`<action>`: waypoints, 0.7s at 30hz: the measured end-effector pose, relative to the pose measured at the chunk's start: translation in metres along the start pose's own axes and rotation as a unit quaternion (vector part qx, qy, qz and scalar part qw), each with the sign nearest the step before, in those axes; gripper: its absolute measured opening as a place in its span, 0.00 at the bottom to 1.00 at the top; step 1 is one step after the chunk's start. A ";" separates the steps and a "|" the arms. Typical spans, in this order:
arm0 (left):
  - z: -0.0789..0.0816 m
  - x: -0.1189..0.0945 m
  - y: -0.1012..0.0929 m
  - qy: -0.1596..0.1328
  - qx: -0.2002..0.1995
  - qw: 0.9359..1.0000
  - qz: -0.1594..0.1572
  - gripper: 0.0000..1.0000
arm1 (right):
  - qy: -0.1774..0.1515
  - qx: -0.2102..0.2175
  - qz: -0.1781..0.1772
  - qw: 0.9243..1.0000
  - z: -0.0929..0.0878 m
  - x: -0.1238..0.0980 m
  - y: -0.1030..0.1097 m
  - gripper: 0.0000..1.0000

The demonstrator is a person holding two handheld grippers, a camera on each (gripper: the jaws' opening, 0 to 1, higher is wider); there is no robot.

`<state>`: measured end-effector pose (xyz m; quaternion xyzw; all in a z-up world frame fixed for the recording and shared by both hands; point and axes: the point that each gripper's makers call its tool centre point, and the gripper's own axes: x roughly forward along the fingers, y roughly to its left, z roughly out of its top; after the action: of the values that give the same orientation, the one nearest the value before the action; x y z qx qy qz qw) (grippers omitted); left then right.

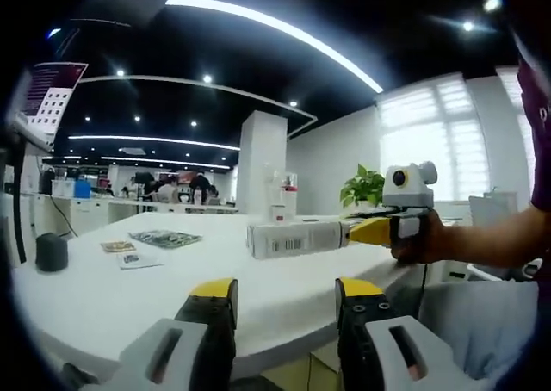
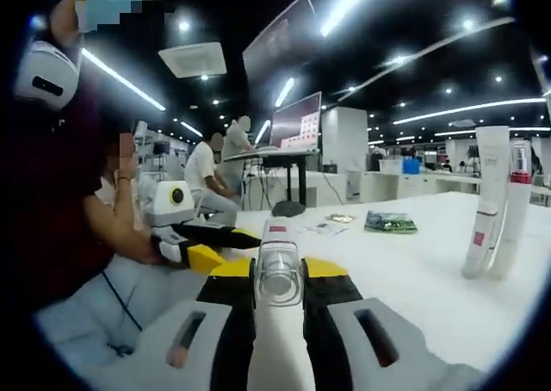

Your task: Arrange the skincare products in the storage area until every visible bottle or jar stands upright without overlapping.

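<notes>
My right gripper (image 2: pixel 278 269) is shut on a white skincare bottle (image 2: pixel 277 344) with a clear cap, which lies lengthwise between the jaws. In the left gripper view that bottle (image 1: pixel 288 238) hangs level just above the white table (image 1: pixel 129 301), with the right gripper (image 1: pixel 368 230) coming in from the right in a person's hand. My left gripper (image 1: pixel 286 294) is open at the table's near edge with nothing between its jaws. In the right gripper view the left gripper (image 2: pixel 215 246) enters from the left. Two tall products stand upright on the table: a white tube (image 2: pixel 485 203) and a red-capped bottle (image 2: pixel 515 212).
On the table lie leaflets (image 1: pixel 129 253), a green patterned packet (image 1: pixel 165 238) and a dark grey object (image 1: pixel 52 251). A potted plant (image 1: pixel 362 187) stands behind the table's far edge. People sit at desks beyond the table (image 2: pixel 207 180).
</notes>
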<state>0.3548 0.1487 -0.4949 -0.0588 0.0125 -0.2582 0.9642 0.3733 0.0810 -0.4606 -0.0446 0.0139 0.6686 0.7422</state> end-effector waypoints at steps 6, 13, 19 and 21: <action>0.007 -0.007 -0.009 -0.020 -0.012 1.000 -0.019 0.47 | 0.021 0.001 0.036 0.999 -0.007 0.004 0.013 0.18; 0.016 -0.007 -0.022 -0.045 -0.040 0.997 -0.057 0.46 | 0.041 0.006 0.103 0.994 -0.013 -0.001 0.032 0.18; 0.009 -0.008 -0.035 -0.020 -0.031 0.995 -0.093 0.40 | 0.013 0.037 0.152 0.988 -0.002 -0.004 0.037 0.18; 0.011 -0.013 -0.036 -0.023 -0.044 0.994 -0.102 0.38 | 0.018 0.037 0.167 0.985 -0.004 -0.004 0.039 0.18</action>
<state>0.3260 0.1252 -0.4794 -0.1076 -0.0042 -0.3532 0.9293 0.3340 0.0808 -0.4657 -0.0258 0.0590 0.7814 0.6207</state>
